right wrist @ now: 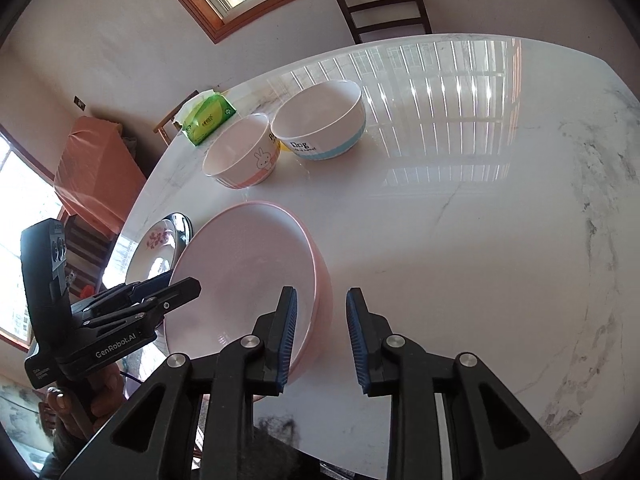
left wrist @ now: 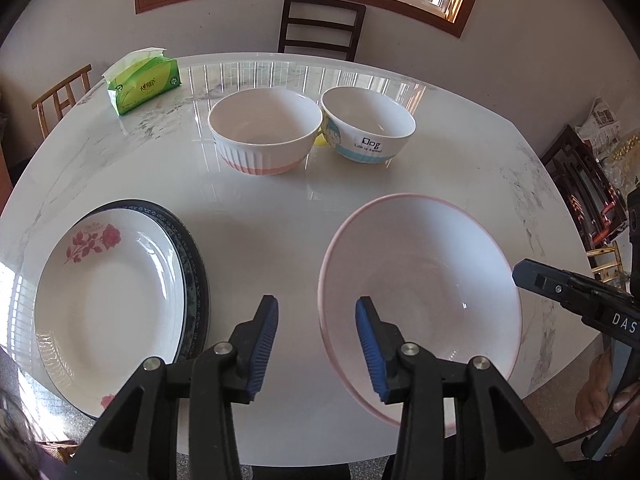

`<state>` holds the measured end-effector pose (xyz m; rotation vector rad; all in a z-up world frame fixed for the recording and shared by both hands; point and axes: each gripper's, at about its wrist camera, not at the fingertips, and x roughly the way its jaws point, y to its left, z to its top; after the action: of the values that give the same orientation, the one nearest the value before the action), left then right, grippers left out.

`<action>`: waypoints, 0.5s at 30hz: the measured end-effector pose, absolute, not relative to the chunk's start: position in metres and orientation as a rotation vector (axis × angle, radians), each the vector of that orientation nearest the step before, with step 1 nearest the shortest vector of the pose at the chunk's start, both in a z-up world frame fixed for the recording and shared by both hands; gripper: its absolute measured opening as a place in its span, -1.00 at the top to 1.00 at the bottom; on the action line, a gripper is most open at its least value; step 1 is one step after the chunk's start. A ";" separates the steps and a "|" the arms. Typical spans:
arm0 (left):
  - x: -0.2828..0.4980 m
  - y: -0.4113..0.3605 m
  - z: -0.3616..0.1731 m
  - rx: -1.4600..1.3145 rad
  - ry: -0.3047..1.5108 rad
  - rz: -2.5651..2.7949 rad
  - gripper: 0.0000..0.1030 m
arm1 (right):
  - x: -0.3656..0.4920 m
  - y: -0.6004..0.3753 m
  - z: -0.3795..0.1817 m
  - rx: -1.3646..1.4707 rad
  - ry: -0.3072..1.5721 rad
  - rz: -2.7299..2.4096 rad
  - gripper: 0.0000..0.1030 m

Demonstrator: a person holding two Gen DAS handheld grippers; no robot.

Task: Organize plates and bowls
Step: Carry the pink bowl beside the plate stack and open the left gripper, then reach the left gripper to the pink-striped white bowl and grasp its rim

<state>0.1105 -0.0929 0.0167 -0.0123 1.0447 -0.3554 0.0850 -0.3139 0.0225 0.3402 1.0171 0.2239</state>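
A wide, shallow pink-rimmed bowl rests on the marble table near its front edge. My left gripper is open and straddles the bowl's left rim, pads not pressing. My right gripper is open across the bowl's right rim, with a gap beside the wall. To the left, a rose-printed plate lies on a dark-patterned plate. Farther back, a ribbed pink bowl and a bowl marked "Dog" stand side by side.
A green tissue pack sits at the table's far left. A dark chair stands behind the table under the window. The table's right half holds nothing. A hand grips each tool at the front edge.
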 end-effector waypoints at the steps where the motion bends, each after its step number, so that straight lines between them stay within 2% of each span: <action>1: 0.110 -0.091 0.020 -0.012 1.038 -0.355 0.02 | 0.084 -0.315 0.025 0.342 1.009 0.227 0.47; 5: 0.104 -0.081 0.035 -0.033 0.986 -0.378 -0.14 | 0.082 -0.311 0.034 0.371 0.994 0.266 0.36; 6: 0.104 -0.079 0.040 -0.027 0.973 -0.371 -0.28 | 0.083 -0.309 0.036 0.371 0.994 0.274 0.34; 7: 0.105 -0.078 0.043 -0.026 0.970 -0.371 -0.31 | 0.084 -0.306 0.038 0.376 0.996 0.284 0.34; 9: 0.108 -0.074 0.049 -0.036 0.978 -0.379 -0.31 | 0.088 -0.300 0.042 0.398 0.998 0.307 0.34; 15: 0.111 -0.059 0.066 -0.013 0.846 -0.356 -0.31 | 0.107 -0.277 0.056 0.444 1.011 0.371 0.34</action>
<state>0.1109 -0.0592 0.0662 -0.0130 0.8459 -0.3560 0.1070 -0.2773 0.0562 0.4441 1.0115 0.3712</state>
